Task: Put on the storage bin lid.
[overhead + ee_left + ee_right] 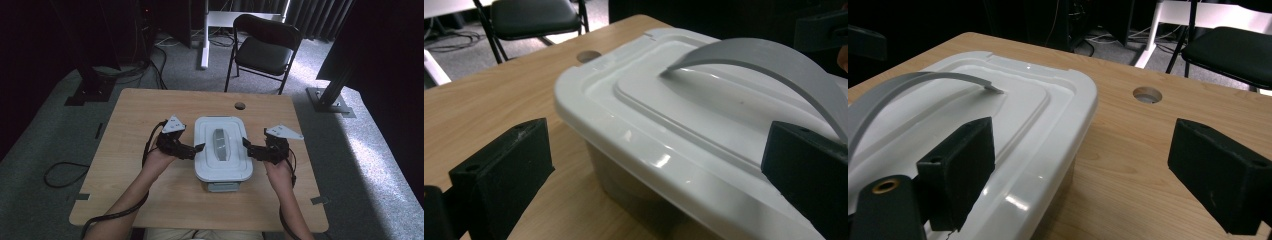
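Box [634, 185] contents behind cloudy wall

My wooden table [150, 115] on grey carpet [50, 135], black folding chair [265, 45] ahead of me, dark curtains [310, 15], white desk leg [204, 35].

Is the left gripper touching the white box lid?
Cannot tell. In the left gripper view the open left gripper straddles the lid edge, one jaw over it, but no view shows contact or a gap plainly.

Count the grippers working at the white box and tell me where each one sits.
2. The left gripper is at the left edge of the white box's lid, jaws open. The right gripper is at the lid's right edge, jaws open too. Neither has closed on it.
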